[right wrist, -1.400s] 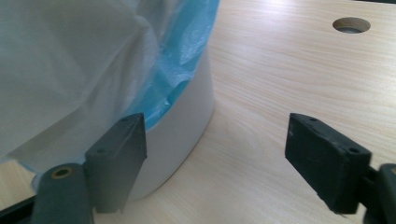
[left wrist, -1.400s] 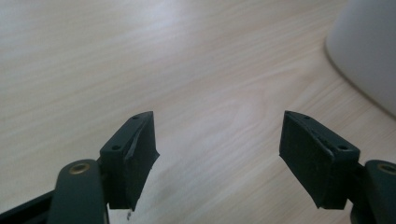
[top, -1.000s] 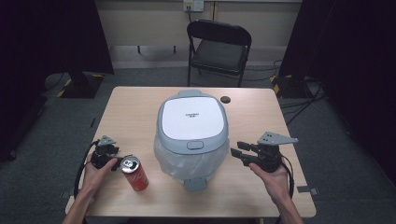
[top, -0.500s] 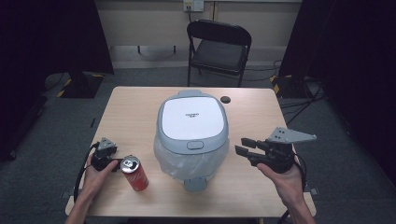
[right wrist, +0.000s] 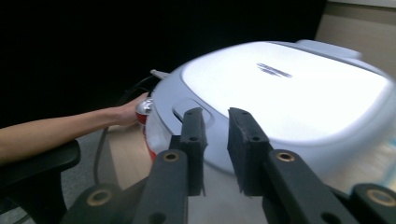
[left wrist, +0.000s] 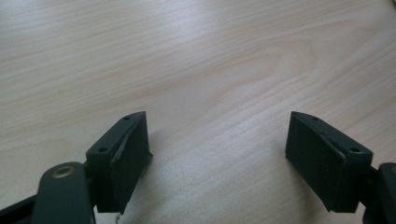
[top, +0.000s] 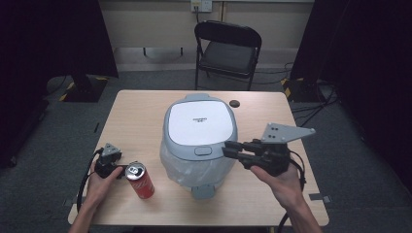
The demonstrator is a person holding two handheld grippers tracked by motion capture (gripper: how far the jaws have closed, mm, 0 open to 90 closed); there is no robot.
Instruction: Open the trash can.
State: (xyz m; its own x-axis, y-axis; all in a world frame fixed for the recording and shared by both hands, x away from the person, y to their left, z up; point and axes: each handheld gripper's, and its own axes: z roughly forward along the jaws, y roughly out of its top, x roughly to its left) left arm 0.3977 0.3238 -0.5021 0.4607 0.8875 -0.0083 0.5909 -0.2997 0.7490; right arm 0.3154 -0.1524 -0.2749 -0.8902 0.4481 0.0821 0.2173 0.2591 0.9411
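A grey bin [top: 199, 124] with a white lid and a clear bag liner [top: 192, 167] stands mid-table. A red soda can [top: 139, 179] stands upright to its left, near the front. My left gripper [top: 116, 168] rests on the table just left of the can. Its jaws [left wrist: 217, 154] are wide open over bare wood with nothing between them. My right gripper [top: 231, 150] hovers at the bin's front right, pointing at the lid's latch button [top: 202, 151]. The right gripper [right wrist: 217, 116] has its jaws nearly together, holding nothing, with the lid [right wrist: 289, 88] just beyond them.
The light wooden table [top: 141, 111] has bare room at the back left and along the right side. A small dark round thing [top: 235, 103] lies behind the bin. A black folding chair [top: 228, 51] stands beyond the far edge. The bin's foot pedal [top: 203, 192] juts toward the front.
My right gripper has risen and moved left, from beside the bin to its front right rim. The left gripper and the can have stayed where they were.
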